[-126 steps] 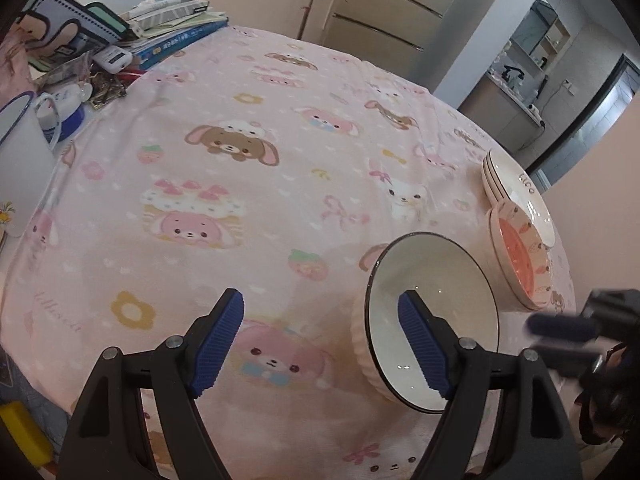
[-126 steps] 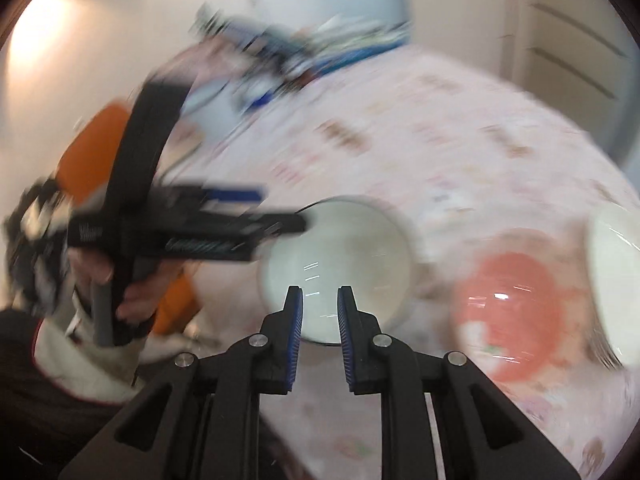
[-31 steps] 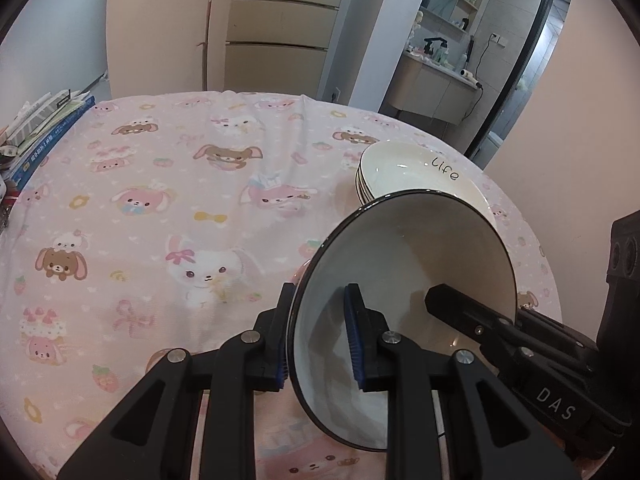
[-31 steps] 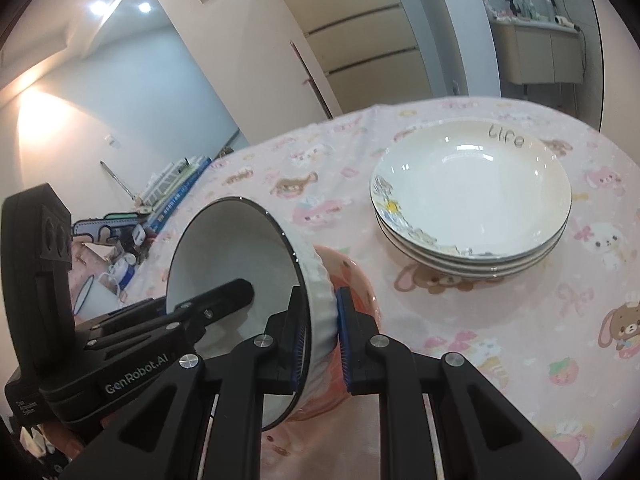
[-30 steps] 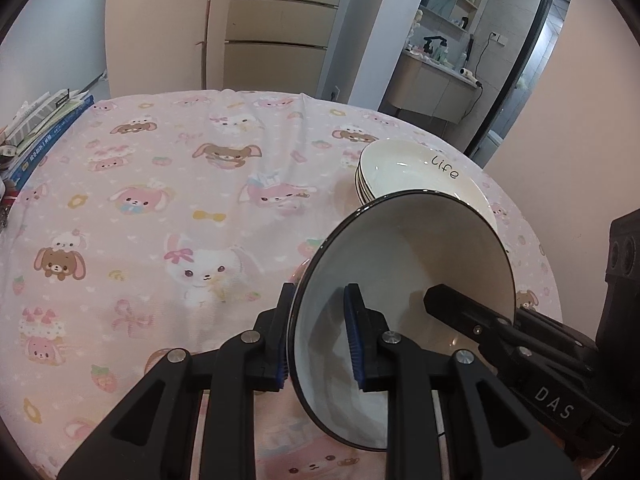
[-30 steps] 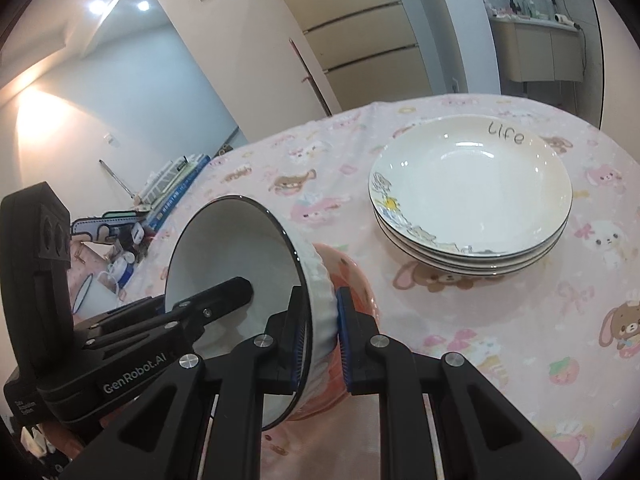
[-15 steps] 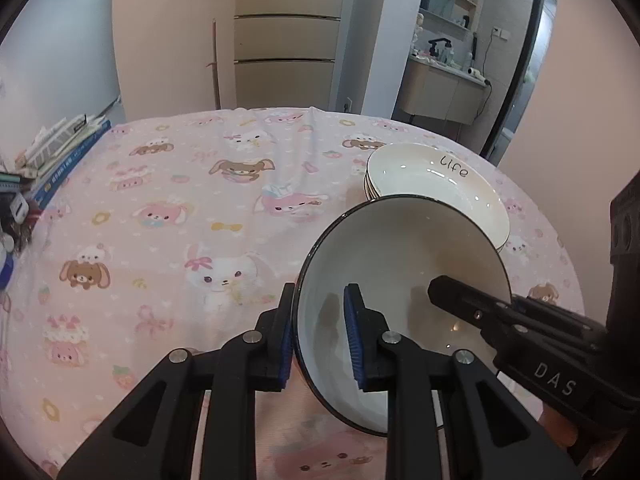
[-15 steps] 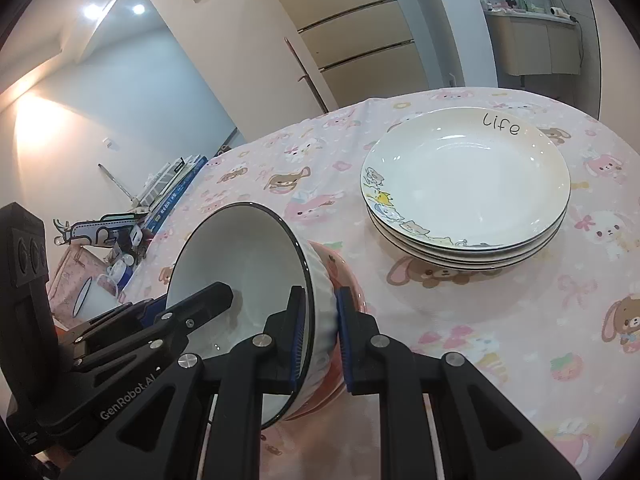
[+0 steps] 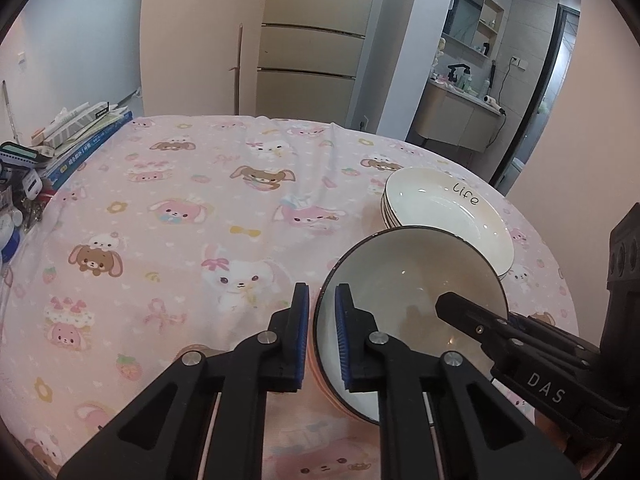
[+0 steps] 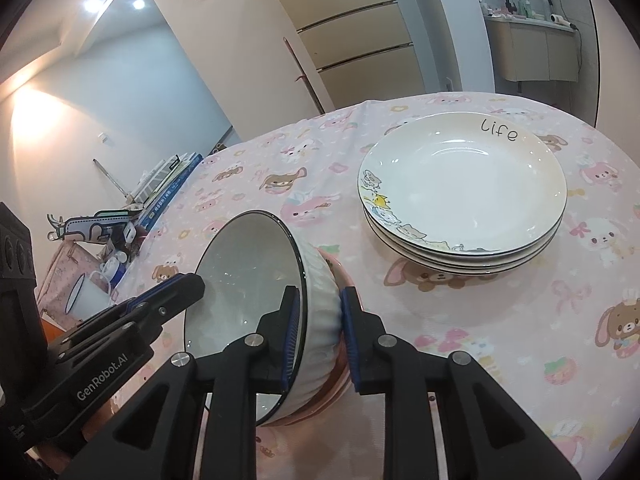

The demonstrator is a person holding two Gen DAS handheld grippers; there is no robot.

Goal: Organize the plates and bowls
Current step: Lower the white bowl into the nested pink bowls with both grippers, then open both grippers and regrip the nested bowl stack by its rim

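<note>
A white ribbed bowl with a dark rim (image 9: 412, 280) (image 10: 248, 280) rests tilted inside a pink bowl (image 10: 340, 272) on the pink cartoon tablecloth. My left gripper (image 9: 322, 336) straddles the bowl's near-left rim, its jaws slightly apart around the rim. My right gripper (image 10: 318, 336) straddles the opposite rim, with one finger inside and one on the ribbed outer wall, the jaws a little apart. A stack of cream plates marked "Life" (image 9: 448, 212) (image 10: 464, 184) sits just beyond the bowls.
Books and small clutter (image 9: 76, 144) lie at the table's far left edge, with a white mug (image 10: 86, 296) nearby. The table edge (image 9: 560, 280) curves close on the right, past the plates. Cabinets and a bathroom doorway stand behind.
The white bowl has come down from a steep tilt into the pink bowl. Both grippers' jaws have widened slightly around its rim.
</note>
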